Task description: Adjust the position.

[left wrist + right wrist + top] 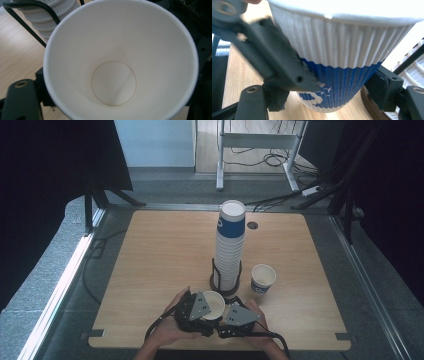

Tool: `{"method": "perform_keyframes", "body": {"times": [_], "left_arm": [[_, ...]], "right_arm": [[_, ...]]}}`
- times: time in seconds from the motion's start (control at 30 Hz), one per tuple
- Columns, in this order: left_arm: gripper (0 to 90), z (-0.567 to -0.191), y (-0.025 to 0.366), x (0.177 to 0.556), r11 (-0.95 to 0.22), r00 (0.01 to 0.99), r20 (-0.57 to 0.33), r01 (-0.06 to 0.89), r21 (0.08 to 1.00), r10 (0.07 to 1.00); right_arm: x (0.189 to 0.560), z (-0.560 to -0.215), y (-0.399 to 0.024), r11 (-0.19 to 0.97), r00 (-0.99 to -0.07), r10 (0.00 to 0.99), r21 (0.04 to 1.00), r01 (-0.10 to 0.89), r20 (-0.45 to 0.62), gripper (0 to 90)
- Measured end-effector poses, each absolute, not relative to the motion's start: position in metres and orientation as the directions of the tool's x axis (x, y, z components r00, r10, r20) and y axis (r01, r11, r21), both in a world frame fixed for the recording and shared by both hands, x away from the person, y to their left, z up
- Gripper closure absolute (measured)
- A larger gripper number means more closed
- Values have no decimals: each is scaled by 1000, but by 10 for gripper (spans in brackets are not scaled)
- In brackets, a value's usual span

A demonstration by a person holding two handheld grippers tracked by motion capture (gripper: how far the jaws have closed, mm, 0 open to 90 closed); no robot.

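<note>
A paper cup (214, 304) with a white ribbed top and a blue lower half stands upright near the table's front edge, between my two grippers. My right gripper (329, 98) is shut on the blue lower part of the cup (342, 75), one pad on each side. My left gripper (205, 306) comes at the cup from the left and is open. One of its fingers (287, 72) lies along the cup's side. The left gripper view looks straight down into the empty white inside of the cup (115, 82).
A tall stack of the same cups (230, 245) stands in a black wire holder (225, 287) just behind the held cup. One more cup (263, 278) stands alone to the right of the stack. Bare wooden table (160, 260) lies to the left.
</note>
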State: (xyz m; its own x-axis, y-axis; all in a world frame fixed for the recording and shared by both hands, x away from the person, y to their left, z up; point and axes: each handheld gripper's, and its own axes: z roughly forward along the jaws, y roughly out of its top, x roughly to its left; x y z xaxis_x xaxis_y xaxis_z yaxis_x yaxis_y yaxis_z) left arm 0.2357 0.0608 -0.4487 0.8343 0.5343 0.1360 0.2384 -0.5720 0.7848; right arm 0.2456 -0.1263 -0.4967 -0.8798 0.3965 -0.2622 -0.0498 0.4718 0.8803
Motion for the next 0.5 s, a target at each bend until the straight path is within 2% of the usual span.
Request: {"method": "perform_keyframes", "body": {"times": [0.23,0.5], "left_arm": [[104,-444,65,235,-525,821,105,254,812,561],[121,-439,73,233,-477,815,71,263,839,575]], "right_arm": [[248,-494,-133,438,-869,434,899,-28,-238,271],[250,-492,-139,421,-862,453,907,-18,-228,271]]}}
